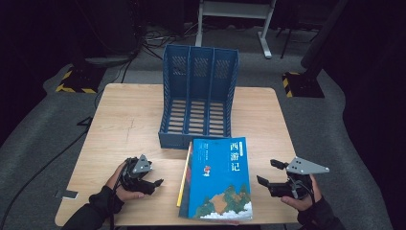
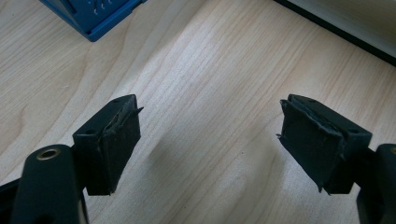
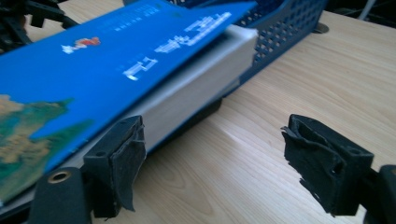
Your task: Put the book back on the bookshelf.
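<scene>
Blue book (image 1: 218,179) flat at lower centre, far edge touching blue file rack (image 1: 198,96). My right gripper (image 1: 270,173) gapes empty beside page edge; left gripper (image 1: 155,175) open over bare table (image 1: 129,115). Approach step. Next: right jaws straddle book edge, clamp.

Your high view looks forward and down from above your side of the table (image 1: 124,120), far enough back to take in the whole tabletop and the floor beyond. Your left gripper view sits low and close over the bare wood, facing along its 2 jaws toward a corner of the blue file rack (image 2: 93,16). Your right gripper view sits near table level, close to the page edge of the blue book (image 3: 93,60), facing across it toward the rack (image 3: 285,28). All 3 views share the tabletop and the rack (image 1: 198,96); the high view and the right gripper view also share the book (image 1: 218,179).
</scene>
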The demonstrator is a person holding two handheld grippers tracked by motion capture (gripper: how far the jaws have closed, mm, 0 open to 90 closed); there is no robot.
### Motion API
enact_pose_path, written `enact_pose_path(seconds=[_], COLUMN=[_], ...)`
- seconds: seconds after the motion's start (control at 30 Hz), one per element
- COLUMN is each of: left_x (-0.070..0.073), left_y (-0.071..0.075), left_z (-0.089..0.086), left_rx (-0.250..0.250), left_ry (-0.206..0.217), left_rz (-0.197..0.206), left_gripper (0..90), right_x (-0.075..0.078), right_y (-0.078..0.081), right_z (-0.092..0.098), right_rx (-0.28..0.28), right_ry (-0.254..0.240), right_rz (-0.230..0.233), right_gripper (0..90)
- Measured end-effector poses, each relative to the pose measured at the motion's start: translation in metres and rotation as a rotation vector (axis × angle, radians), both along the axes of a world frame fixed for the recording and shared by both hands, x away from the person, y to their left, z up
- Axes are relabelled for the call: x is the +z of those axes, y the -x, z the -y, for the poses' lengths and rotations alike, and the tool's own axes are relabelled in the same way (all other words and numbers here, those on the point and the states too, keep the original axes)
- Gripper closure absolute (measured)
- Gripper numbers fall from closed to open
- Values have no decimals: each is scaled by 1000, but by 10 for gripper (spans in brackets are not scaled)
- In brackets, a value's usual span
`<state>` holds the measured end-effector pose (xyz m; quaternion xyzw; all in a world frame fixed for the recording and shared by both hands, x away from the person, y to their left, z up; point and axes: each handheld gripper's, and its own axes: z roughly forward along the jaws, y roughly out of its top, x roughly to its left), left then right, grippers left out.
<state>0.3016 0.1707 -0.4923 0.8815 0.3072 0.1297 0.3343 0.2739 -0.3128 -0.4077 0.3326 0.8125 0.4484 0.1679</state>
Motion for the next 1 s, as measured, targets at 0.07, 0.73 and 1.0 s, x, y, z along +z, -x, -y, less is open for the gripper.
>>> enact_pose_path(seconds=[0.07, 0.73, 1.0], left_x=[0, 12, 17], left_y=[0, 3, -1], left_z=[1, 20, 31], left_rx=[3, -48, -58], left_ry=[-6, 38, 23], left_rz=[4, 47, 91], left_gripper=[198, 210, 210], right_x=[2, 9, -2], right_y=[1, 11, 7], right_z=[-2, -39, -48], right_rx=[11, 117, 150], right_ry=[-4, 27, 59], right_rz=[-1, -3, -88], right_gripper=[204, 209, 172])
